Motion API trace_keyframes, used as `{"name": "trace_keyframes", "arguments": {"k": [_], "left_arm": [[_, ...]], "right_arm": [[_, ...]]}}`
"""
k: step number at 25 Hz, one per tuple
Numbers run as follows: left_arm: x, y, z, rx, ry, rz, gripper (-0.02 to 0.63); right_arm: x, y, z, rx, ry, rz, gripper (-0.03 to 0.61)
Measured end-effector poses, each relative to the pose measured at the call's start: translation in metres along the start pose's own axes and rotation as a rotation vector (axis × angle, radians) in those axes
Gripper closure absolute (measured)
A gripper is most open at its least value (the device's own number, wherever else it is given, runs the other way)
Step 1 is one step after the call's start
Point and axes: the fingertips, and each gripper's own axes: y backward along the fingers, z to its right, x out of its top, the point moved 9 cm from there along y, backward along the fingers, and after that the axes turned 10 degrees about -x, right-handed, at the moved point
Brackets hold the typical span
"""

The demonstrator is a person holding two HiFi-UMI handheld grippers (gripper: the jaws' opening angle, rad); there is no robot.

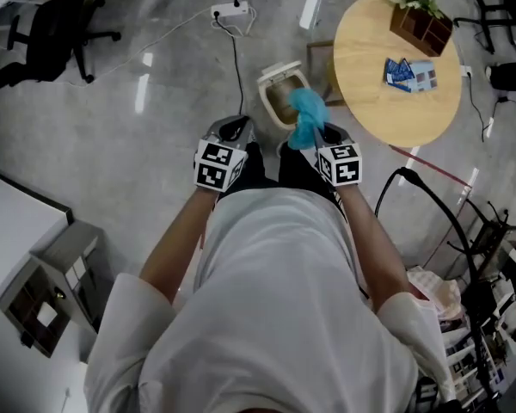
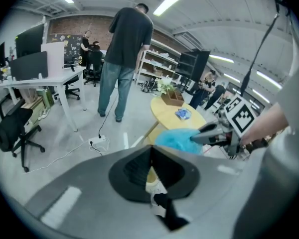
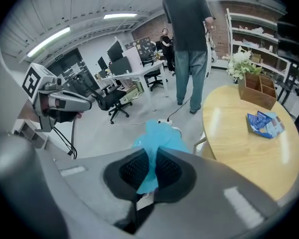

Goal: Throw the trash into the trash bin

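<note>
In the head view, the right tongs (image 1: 315,132) are clamped on the trash (image 1: 307,114), a crumpled wad of thin blue material, soft and irregular, that stands up out of the grip. It hangs directly above the near edge of the trash bin (image 1: 273,76), a small pale bin with a rounded rectangular rim and an open, darker mouth, standing on the glossy grey floor just left of the round wooden worktop (image 1: 374,101). The bin's long axis runs away from the person, so I judge that a short carry farther out, then a release, would drop the wad inside. The left tongs (image 1: 234,129) sit level with the right pair, just left of the bin, and carry nothing. In the left gripper view, the left tongs (image 2: 150,156) have their black ribbed pads together with nothing between them. To their right, the right tongs (image 2: 203,136) pinch the blue wad (image 2: 174,139), with the yellow worktop (image 2: 165,108) behind. In the right gripper view, the right tongs (image 3: 152,166) squeeze the wad (image 3: 157,137) between dark mesh-textured pads. Its loose folds bulge out beyond the tips and hide the floor straight ahead, so the bin can't be made out there.
</note>
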Motion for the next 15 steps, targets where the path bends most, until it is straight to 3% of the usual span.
{"name": "trace_keyframes", "arguments": {"k": [15], "left_arm": [[-0.026,-0.006,-0.032,0.078,0.001,0.006,0.610]], "right_arm": [[-0.021,-0.053,0.002,0.036,0.004,-0.080,0.571]]}}
